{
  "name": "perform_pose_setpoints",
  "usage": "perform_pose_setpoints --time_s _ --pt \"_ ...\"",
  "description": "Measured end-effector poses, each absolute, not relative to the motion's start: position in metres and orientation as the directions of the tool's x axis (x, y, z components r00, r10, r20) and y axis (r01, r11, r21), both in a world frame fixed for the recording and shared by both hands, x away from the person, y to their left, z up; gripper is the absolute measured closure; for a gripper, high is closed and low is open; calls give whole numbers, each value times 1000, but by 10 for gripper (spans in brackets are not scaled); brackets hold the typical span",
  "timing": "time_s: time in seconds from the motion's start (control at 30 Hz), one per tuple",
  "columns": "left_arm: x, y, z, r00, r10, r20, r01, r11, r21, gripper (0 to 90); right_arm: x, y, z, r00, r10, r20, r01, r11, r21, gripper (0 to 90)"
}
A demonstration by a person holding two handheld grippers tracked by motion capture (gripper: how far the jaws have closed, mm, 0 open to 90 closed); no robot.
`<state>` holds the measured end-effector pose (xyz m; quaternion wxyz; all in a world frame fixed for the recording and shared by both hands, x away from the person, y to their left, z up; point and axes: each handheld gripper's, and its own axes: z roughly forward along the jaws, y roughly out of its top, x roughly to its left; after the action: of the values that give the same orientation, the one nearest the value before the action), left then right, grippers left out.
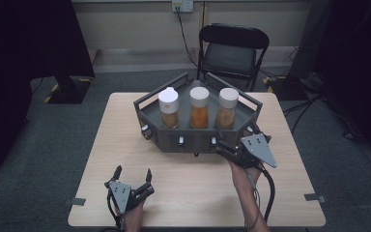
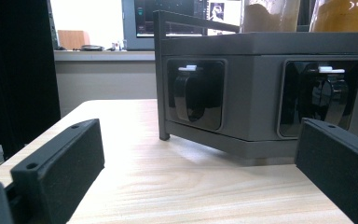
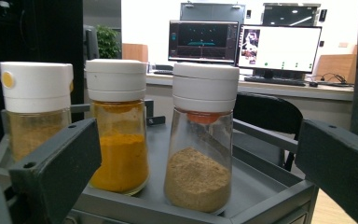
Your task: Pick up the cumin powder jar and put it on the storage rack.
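A grey angular tray (image 1: 174, 137) stands at the table's far middle with three white-capped spice jars in a row. The left jar (image 1: 169, 108) (image 3: 35, 107) holds pale brown powder, the middle jar (image 1: 199, 107) (image 3: 119, 140) orange powder, the right jar (image 1: 227, 108) (image 3: 203, 154) tan powder. My right gripper (image 1: 236, 137) (image 3: 199, 140) is open at the tray's front right corner, facing the right jar without touching it. My left gripper (image 1: 133, 171) (image 2: 200, 135) is open and empty, low on the table, short of the tray wall (image 2: 261, 93) with its black dial recesses (image 2: 196, 95).
A black folding chair (image 1: 232, 48) stands behind the table. A dark stand base (image 1: 67, 89) sits on the floor at far left, and cables lie at far right. Bare wood (image 1: 188, 188) stretches between the tray and the near edge. Monitors (image 3: 242, 42) glow in the background.
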<state>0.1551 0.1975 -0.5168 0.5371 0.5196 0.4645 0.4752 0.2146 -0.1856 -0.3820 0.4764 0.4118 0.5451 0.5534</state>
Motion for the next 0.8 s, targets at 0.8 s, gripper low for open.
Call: perform_pose_setpoints --time_s 0.8 --pt "155 198 -517 117 993 -5 -28 8 1000 10 181 -194 -408 -181 983 -20 -106 1 994 0"
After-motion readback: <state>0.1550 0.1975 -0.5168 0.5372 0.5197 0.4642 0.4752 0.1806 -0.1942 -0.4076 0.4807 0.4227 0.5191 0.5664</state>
